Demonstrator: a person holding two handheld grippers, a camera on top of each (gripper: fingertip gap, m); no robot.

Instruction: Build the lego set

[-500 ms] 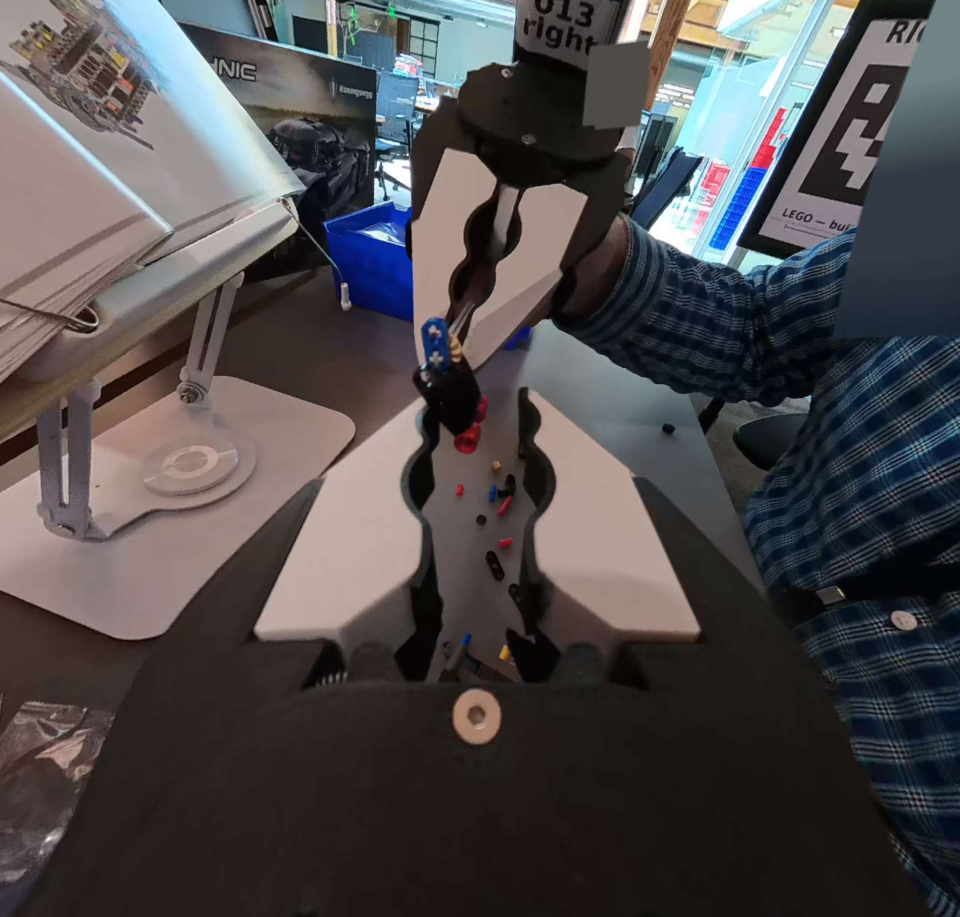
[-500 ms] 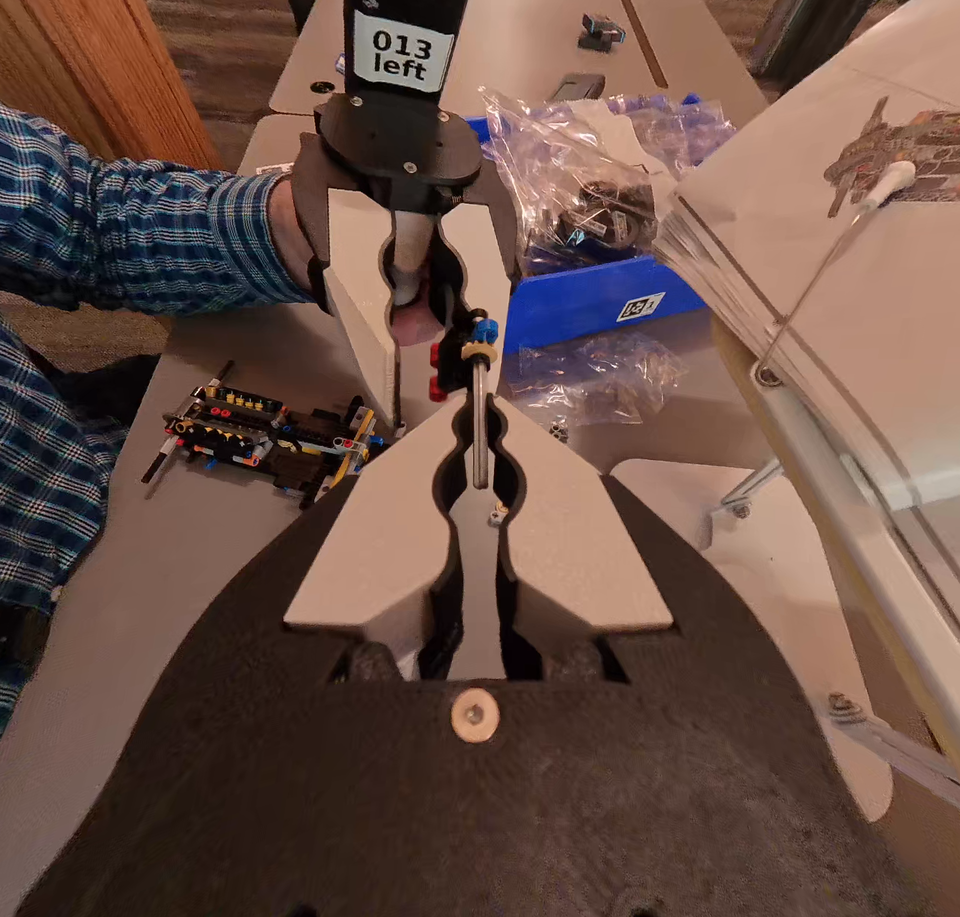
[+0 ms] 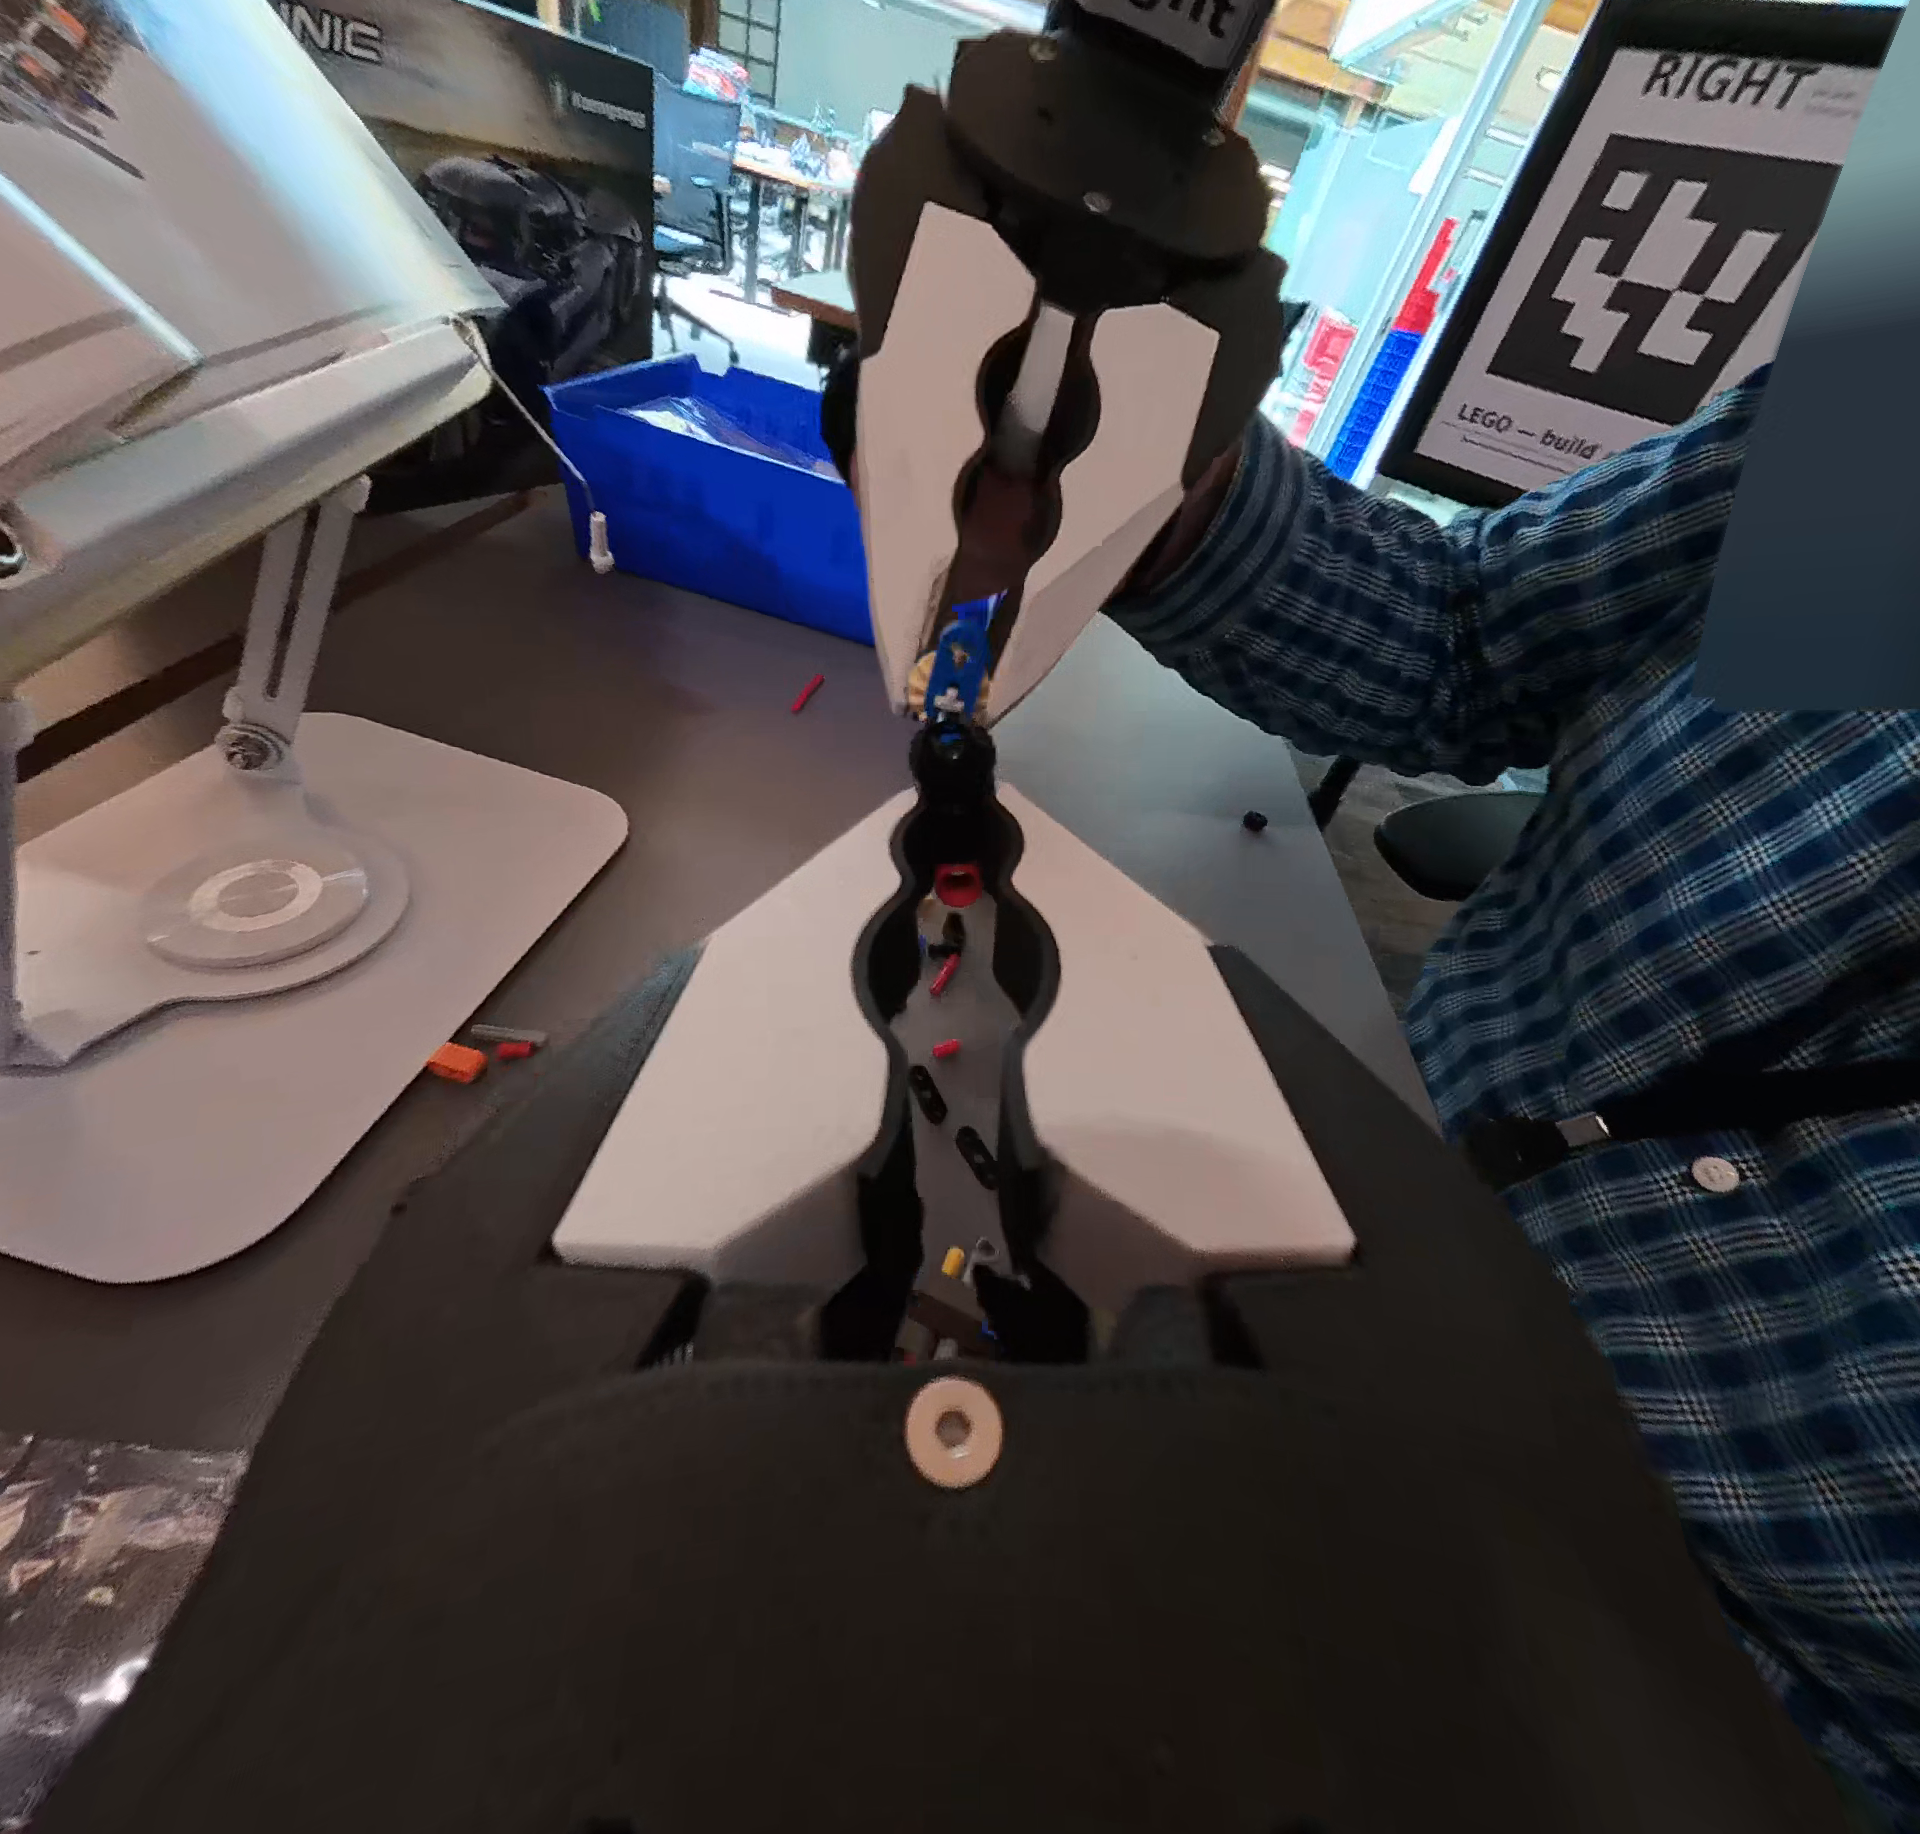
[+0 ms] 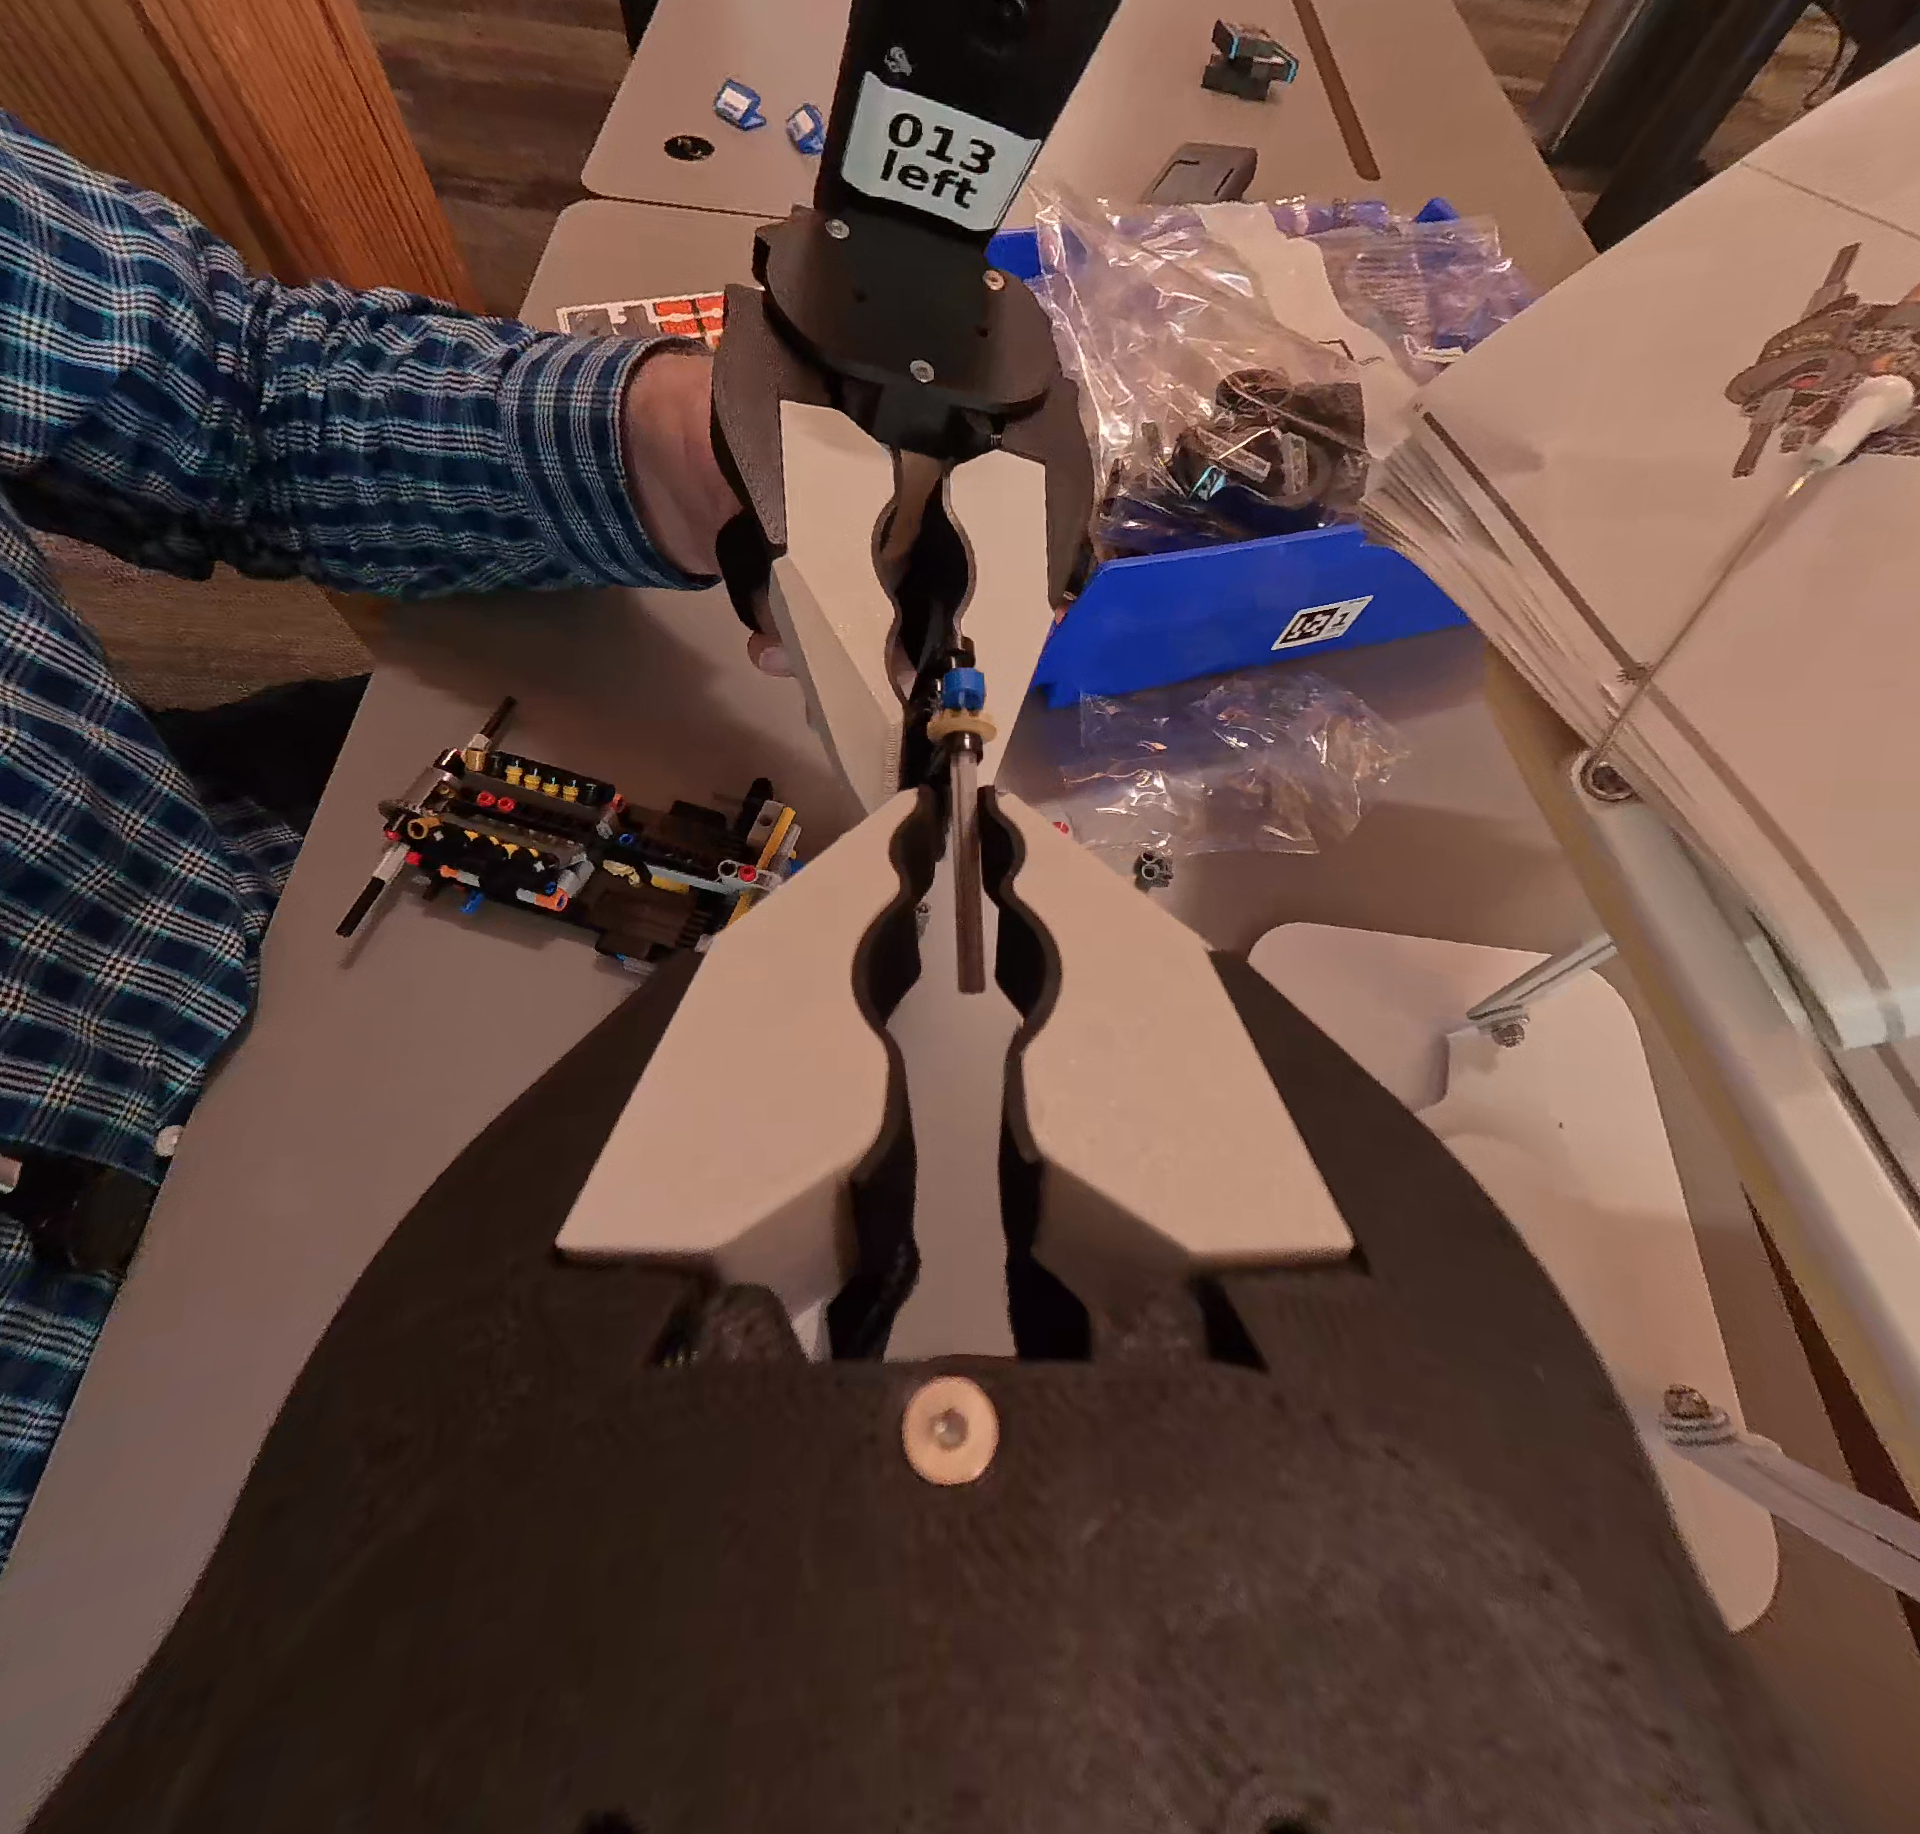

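Observation:
My left gripper (image 3: 951, 802) is shut on a small black lego piece (image 3: 951, 761) with a red pin (image 3: 953, 885) showing between its fingers. My right gripper (image 4: 958, 797) is shut on a dark grey axle (image 4: 968, 880) that carries a tan bush and a blue piece (image 4: 964, 688) at its far end. The two grippers meet tip to tip above the table, and the axle's end touches the black piece. The right gripper (image 3: 951, 709) faces me in the left wrist view, and the left gripper (image 4: 920, 735) faces me in the right wrist view. A partly built lego assembly (image 4: 592, 849) lies on the table.
A blue bin (image 4: 1247, 610) holds plastic bags, with another bag (image 4: 1226, 776) in front of it. An instruction booklet (image 4: 1714, 589) rests on a white stand (image 3: 260, 1005). Loose small pieces (image 3: 945, 1046) and an orange piece (image 3: 457, 1062) lie on the table. The person's plaid sleeves flank both grippers. Less than 4 cm separates the two grippers' tips. The partly built lego assembly (image 4: 592, 849) is about equally far from each gripper, around 20 cm.
My left gripper has closed on the black piece, which stood beside its open fingers before. Both grippers have lined up tip to tip and come closer together.

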